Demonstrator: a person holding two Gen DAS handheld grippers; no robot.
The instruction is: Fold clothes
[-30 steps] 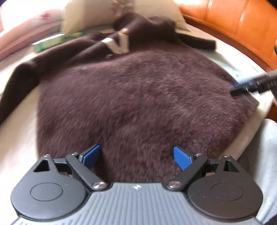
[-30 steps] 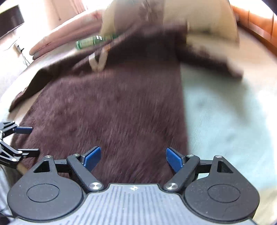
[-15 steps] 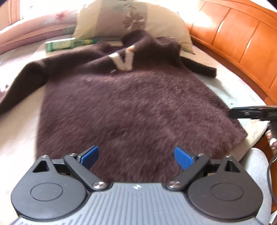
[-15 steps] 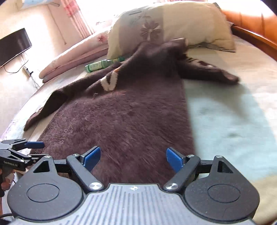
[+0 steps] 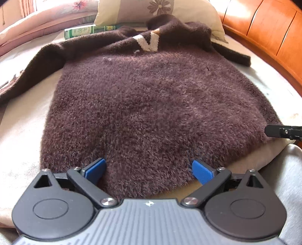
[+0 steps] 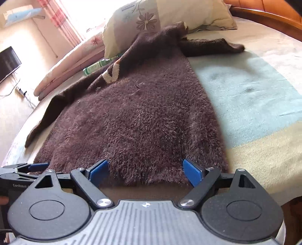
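Left to right across the bed (image 5: 22, 120). At the left: left gripper (image 5: 148, 169) down at the near hem of the brown sweater (image 5: 151, 105), pads spread wide, fuzz between them but nothing pinched. Steadier and lower than a second ago, when both views were smeared with motion; now sharp, closer to the hem. Judged as settling in for a hem grasp, though no closing visible.

In the middle: sweater spread flat, unfolded, fluffy knit, white V at the neck (image 5: 149, 42), collar end rumpled against the floral pillow (image 5: 151, 9) (a green bottle (image 5: 85, 31) lies just beside it). One sleeve trailing off left, the other out right toward the wooden bed frame (image 5: 268, 32).

At the right: right gripper (image 6: 145, 170) likewise spread, at the hem's right corner.
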